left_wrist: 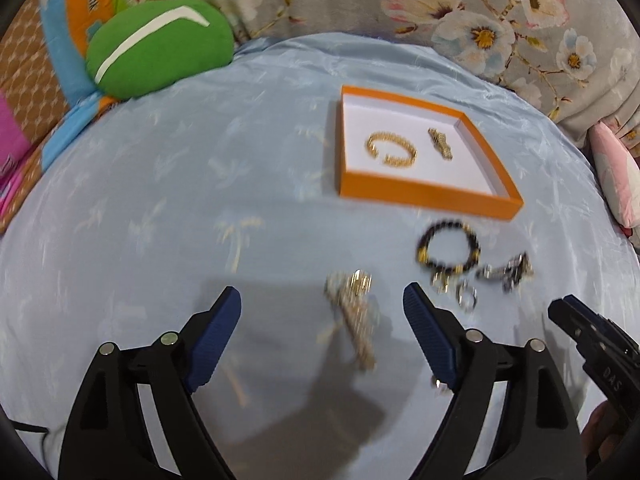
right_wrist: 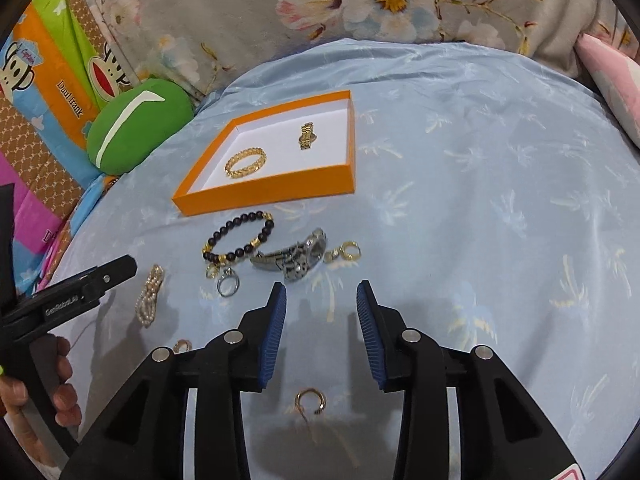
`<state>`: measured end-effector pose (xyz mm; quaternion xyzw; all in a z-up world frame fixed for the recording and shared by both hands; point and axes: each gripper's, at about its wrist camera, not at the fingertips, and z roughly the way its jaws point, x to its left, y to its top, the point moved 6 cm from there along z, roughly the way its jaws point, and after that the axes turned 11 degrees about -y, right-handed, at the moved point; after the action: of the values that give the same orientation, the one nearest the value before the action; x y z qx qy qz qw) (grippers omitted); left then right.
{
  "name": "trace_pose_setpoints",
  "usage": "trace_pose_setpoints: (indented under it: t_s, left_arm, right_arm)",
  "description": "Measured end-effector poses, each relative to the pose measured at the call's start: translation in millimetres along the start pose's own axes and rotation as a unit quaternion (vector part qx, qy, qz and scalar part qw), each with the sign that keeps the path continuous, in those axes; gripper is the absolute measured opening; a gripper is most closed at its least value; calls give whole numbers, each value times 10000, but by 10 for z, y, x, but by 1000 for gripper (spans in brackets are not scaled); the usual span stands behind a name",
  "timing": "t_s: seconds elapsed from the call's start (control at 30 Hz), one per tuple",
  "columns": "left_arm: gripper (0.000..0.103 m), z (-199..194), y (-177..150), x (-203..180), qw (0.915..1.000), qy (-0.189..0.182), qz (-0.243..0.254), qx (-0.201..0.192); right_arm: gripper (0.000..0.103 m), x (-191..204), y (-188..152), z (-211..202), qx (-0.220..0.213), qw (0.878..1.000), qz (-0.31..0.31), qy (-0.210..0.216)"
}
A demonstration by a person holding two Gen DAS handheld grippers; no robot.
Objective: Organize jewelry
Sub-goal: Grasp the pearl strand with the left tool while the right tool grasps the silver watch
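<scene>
My left tongs (left_wrist: pixel 322 304) are gaping wide over the pearl bracelet (left_wrist: pixel 352 316) lying lengthwise along my view on the bed (left_wrist: pixel 200 200), near the orange tray (left_wrist: pixel 428 194), while my right tongs (right_wrist: pixel 321 300) are hanging open, empty.

Left tongs (left_wrist: pixel 322 304) spread wide over a sparkly bracelet (left_wrist: pixel 354 312) on the bed (left_wrist: pixel 200 200), orange tray (left_wrist: pixel 424 194) far right holding two gold pieces.

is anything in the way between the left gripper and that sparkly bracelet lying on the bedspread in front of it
Nothing visible is. The left gripper is open, and the sparkly bracelet lies on the blue bedspread between its fingers, with the other jewelry off to the right.
</scene>
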<state>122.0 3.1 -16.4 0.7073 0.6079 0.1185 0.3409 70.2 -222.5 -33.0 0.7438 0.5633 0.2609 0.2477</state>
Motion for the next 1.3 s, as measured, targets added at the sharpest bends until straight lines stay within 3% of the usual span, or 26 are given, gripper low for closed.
trace_pose_setpoints:
  t_s: [0.2, 0.33, 0.63, 0.9, 1.0, 1.13, 1.23, 1.3]
  left_arm:
    - [81, -30, -367, 67, 9998, 77, -173, 6]
    - [81, 1, -389, 146, 9994, 116, -313, -46]
    - [81, 78, -310, 160, 9994, 222, -257, -90]
    - [81, 161, -211, 113, 9994, 103, -309, -112]
    - [79, 204, -182, 88, 9995, 185, -236, -120]
    - [66, 229, -151, 75, 9993, 297, -153, -156]
    - [48, 225, -131, 75, 9994, 245, -143, -186]
    - [27, 226, -124, 55, 9997, 126, -135, -162]
  right_arm:
    - [37, 90, -114, -49, -64, 10000, -26, -20]
    - [37, 115, 43, 36, -37, 9997, 182, 146]
    - [37, 215, 230, 382, 81, 9997, 74, -213]
    - [20, 284, 288, 447, 90, 9998, 59, -186]
    - [19, 312, 298, 461, 45, 9998, 19, -209]
    - [19, 295, 314, 484, 73, 9998, 88, -151]
    - [19, 292, 320, 485, 64, 9998, 76, -164]
    - [11, 290, 327, 475, 33, 9998, 43, -184]
